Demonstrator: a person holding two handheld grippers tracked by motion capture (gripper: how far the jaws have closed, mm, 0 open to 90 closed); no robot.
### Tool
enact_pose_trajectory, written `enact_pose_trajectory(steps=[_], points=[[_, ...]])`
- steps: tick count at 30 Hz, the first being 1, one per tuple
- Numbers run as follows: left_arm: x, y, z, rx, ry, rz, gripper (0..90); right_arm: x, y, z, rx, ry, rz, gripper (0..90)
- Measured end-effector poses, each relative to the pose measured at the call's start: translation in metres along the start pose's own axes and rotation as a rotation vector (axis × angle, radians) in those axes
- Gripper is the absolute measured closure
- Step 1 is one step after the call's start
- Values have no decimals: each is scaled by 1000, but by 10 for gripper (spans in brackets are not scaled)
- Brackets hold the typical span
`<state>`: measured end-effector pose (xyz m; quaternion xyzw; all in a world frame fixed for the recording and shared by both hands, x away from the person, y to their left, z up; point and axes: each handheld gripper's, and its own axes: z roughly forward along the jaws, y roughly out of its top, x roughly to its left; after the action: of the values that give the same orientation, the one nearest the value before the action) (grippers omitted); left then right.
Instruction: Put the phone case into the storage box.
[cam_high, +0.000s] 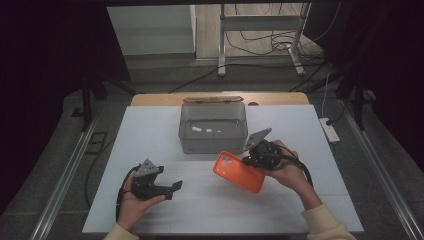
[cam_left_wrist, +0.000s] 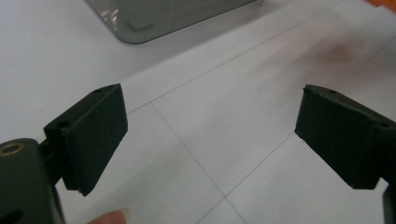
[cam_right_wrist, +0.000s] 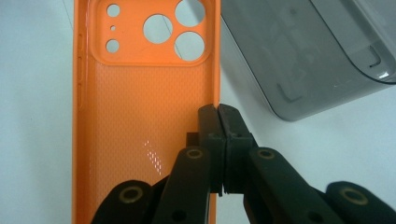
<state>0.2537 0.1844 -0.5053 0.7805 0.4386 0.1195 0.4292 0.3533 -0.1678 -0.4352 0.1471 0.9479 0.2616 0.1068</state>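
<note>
An orange phone case with camera holes hangs tilted just over the white table, in front of a clear grey plastic box. My right gripper is shut on the case's long right edge; in the right gripper view the jaws pinch that wall of the orange phone case, its inside facing the camera. My left gripper rests low at the front left, held by a hand, and stands open. In the left gripper view its pads are wide apart over bare table, with nothing between them.
The clear grey box stands at the table's middle back, open at the top, with its lid lying behind it. A white power strip lies off the table's right edge. Cables and a metal stand are on the floor beyond.
</note>
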Motion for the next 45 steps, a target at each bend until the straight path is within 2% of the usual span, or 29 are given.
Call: enact_pose_trajectory(steps=[3,6,16,19,22,32,45], points=[[-4,7,-2,-5,-11,7,92,1,0,0,-1,1,2,890],[-7,14,-2,-3,-35,-3,93,1,1,0,-3,1,-1,890],[-15,31,2,5,-53,-2,101,3,2,1,-8,4,-1,890],[-15,35,4,41,-41,-20,109,3,2,1,-8,1,-6,890],[-14,38,7,50,-52,-29,114,4,3,2,-10,0,-9,890],[-17,48,13,56,-73,-18,115,4,3,2,-10,2,-13,890],[-28,63,25,72,-113,13,120,7,6,3,-9,-3,-23,890]])
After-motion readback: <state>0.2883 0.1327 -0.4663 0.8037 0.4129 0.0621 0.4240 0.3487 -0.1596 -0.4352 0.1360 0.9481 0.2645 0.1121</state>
